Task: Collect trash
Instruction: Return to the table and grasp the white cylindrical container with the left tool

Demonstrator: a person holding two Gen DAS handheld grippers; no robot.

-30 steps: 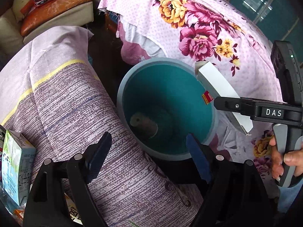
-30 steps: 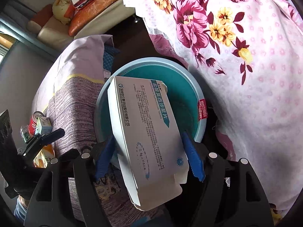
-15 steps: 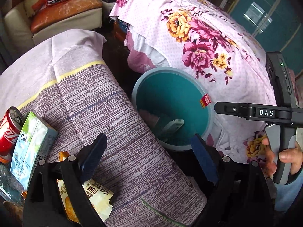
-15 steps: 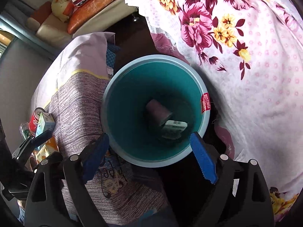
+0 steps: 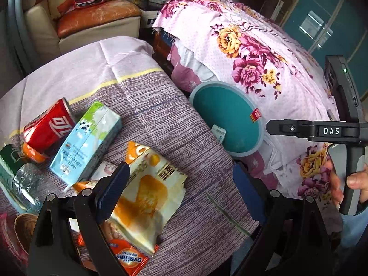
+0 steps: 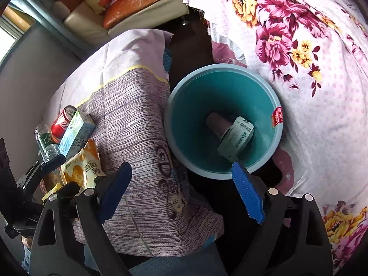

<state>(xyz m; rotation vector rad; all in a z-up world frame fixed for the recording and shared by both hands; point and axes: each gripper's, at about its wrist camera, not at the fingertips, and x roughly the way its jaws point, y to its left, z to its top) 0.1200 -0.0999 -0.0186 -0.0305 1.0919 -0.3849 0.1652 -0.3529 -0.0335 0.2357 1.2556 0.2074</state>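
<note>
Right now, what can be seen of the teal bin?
The bin is a round teal bucket, plastic by its look, with a paler blue-grey rim and a red sticker at the rim. It stands upright and open on the dark floor, between the purple-clothed table and the floral bedspread. Inside lie a white medicine box, tilted, and a brownish cylinder beside it. Neither gripper touches the bin; the right gripper hangs open above it.

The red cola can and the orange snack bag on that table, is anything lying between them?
Yes. In the left wrist view a blue-and-green milk carton lies on its side between the cola can and the snack bag.
</note>
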